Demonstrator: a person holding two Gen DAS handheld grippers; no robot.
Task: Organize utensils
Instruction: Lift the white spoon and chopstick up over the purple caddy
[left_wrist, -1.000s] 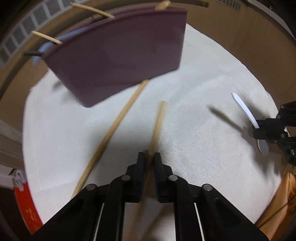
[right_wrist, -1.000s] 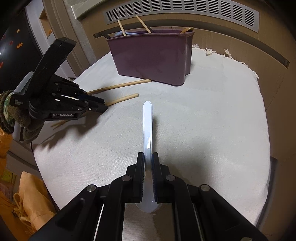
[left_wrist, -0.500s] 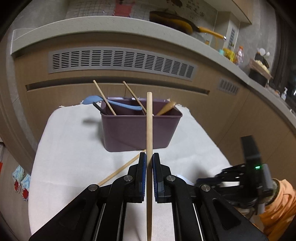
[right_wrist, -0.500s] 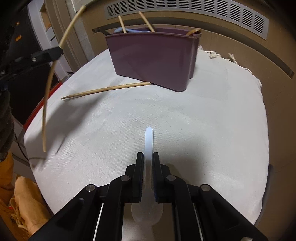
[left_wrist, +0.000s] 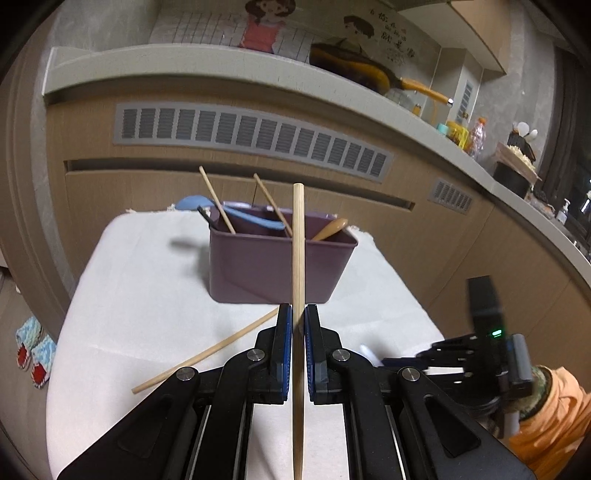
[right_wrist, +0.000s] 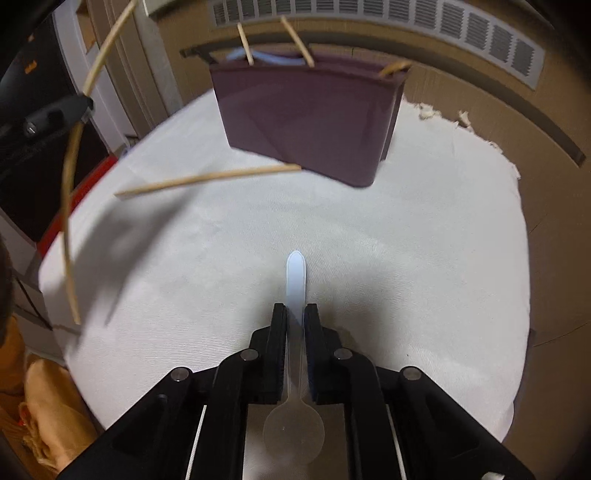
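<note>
My left gripper (left_wrist: 297, 321) is shut on a wooden chopstick (left_wrist: 298, 258) and holds it upright above the white cloth, in front of the purple utensil bin (left_wrist: 277, 266). The bin holds two chopsticks, a blue spoon (left_wrist: 236, 214) and a wooden spoon (left_wrist: 330, 229). A second loose chopstick (left_wrist: 210, 354) lies on the cloth, its far end near the bin's base. My right gripper (right_wrist: 295, 321) is shut on a translucent white spoon (right_wrist: 295, 280), handle pointing at the bin (right_wrist: 306, 118). The left gripper and its chopstick (right_wrist: 74, 177) show at left in the right wrist view.
The round table has a white cloth (left_wrist: 147, 295) with its edge close on all sides. Wooden cabinets with a vent (left_wrist: 251, 136) stand behind the bin. A counter above carries a pan (left_wrist: 354, 70) and bottles.
My left gripper lifted the chopstick off the cloth and turned it upright facing the bin. My right gripper, with the spoon, drew nearer the bin.
</note>
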